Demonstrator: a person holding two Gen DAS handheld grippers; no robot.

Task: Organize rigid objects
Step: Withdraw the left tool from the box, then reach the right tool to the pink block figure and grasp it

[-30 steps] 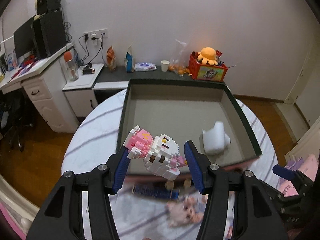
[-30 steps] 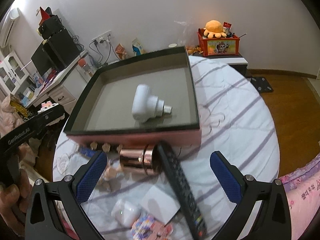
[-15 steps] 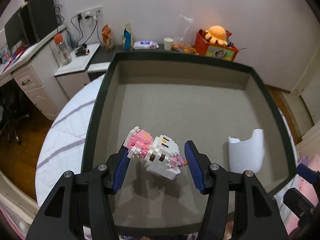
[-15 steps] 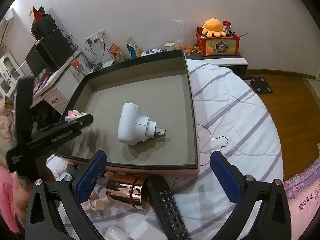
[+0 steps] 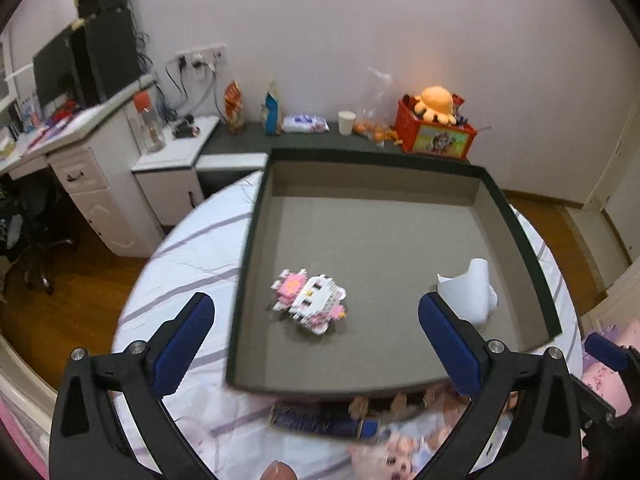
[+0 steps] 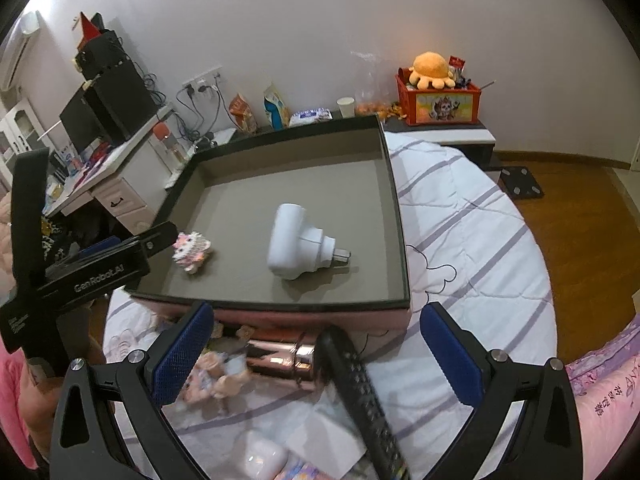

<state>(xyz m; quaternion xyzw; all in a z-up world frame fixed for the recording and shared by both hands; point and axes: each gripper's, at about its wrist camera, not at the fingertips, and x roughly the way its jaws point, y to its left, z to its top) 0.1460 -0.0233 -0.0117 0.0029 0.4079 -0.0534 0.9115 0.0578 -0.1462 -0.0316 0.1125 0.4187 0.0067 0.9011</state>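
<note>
A pink and white brick-built cat figure (image 5: 309,300) lies on the floor of the large dark-rimmed box (image 5: 376,158), near its left front; it also shows in the right wrist view (image 6: 191,252). A white plug-shaped device (image 6: 298,246) lies in the box to its right. My left gripper (image 5: 316,344) is open and empty, above the box's front edge. My right gripper (image 6: 316,356) is open and empty, over a black remote (image 6: 362,396) and a rose-gold cylinder (image 6: 280,362) on the table in front of the box (image 6: 394,216).
A small doll figure (image 6: 210,378), a white earbud case (image 6: 262,458) and a white card (image 6: 332,440) lie on the striped tablecloth (image 6: 472,240) before the box. A blue flat item (image 5: 320,422) lies by the box front. A desk (image 5: 80,160) and shelf stand behind.
My left gripper opened and let go of the brick figure, which now lies in the box. The left gripper drew back toward the box front. The right gripper stayed open.
</note>
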